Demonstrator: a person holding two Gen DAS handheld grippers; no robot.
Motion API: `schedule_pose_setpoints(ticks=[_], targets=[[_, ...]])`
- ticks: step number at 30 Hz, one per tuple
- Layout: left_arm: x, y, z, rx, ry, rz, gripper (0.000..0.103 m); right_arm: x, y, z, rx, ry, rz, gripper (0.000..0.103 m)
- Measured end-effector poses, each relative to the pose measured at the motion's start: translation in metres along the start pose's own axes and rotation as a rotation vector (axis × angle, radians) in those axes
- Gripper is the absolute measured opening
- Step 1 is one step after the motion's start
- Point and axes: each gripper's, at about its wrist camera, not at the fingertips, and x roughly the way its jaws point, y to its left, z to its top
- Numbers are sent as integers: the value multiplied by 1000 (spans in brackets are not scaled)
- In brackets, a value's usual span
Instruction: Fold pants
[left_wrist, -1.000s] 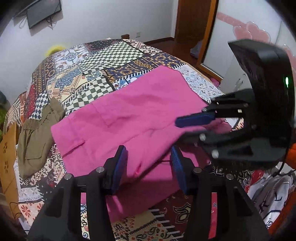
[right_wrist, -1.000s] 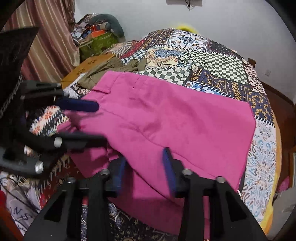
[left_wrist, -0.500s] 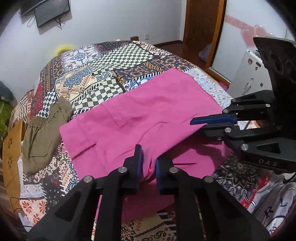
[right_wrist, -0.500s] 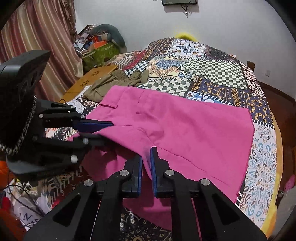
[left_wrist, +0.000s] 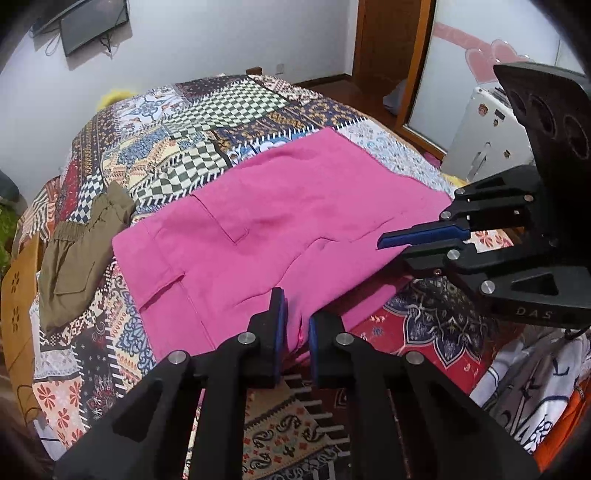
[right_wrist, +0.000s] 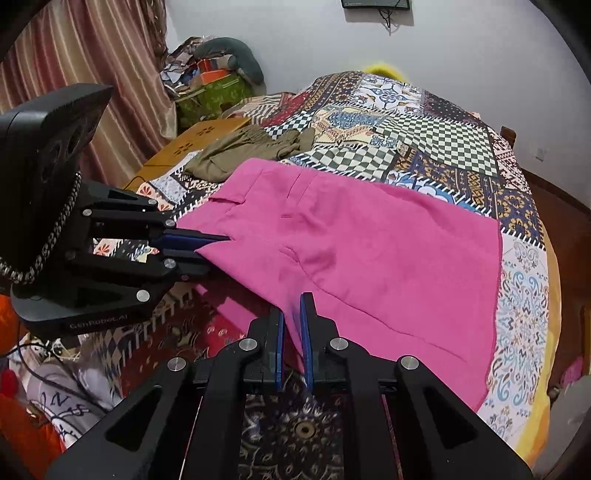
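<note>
Pink pants (left_wrist: 280, 221) lie spread across the patchwork bed, with the near edge hanging over the bedside; they also show in the right wrist view (right_wrist: 369, 251). My left gripper (left_wrist: 295, 325) is shut on the pants' near edge, with pink cloth pinched between the blue pads. My right gripper (right_wrist: 291, 328) is shut on the same near edge further along. Each gripper shows in the other's view: the right one (left_wrist: 395, 243) and the left one (right_wrist: 210, 245), both clamped on the cloth.
Olive-green shorts (left_wrist: 77, 254) lie crumpled on the bed beyond the pants' waistband. The patchwork bedspread (left_wrist: 221, 122) covers the bed. A wooden board (right_wrist: 192, 144) lies by the bedside. Clothes (left_wrist: 532, 398) are piled on the floor below the near edge.
Both grippers were open a second ago and have closed on the pants' near edge. They have pulled back and up, and the edge is lifted slightly.
</note>
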Motion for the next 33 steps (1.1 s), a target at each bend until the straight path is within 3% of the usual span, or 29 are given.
schedule_pose_setpoints(ticks=[4,11,16,24,28,33], targets=[[6,-3,-6,4,27,0,11,6,-2,-4,20,41,3,8],[-8,3,-16,-18,37,-30,24,0,-7,-10,52,86,-5,31],[-29,13,-23,-51,20,-56,27,-18,-13,-8,70,65,23,32],[-54,32,-5,-150,-88,-32,30,-25,-8,13,55,-9,14,32],[-29,41,-3,-184,-34,-28,31,-6,-6,15,83,18,26,32],[3,54,-23,-219,48,11,31,25,-13,-1,95,102,-3,32]])
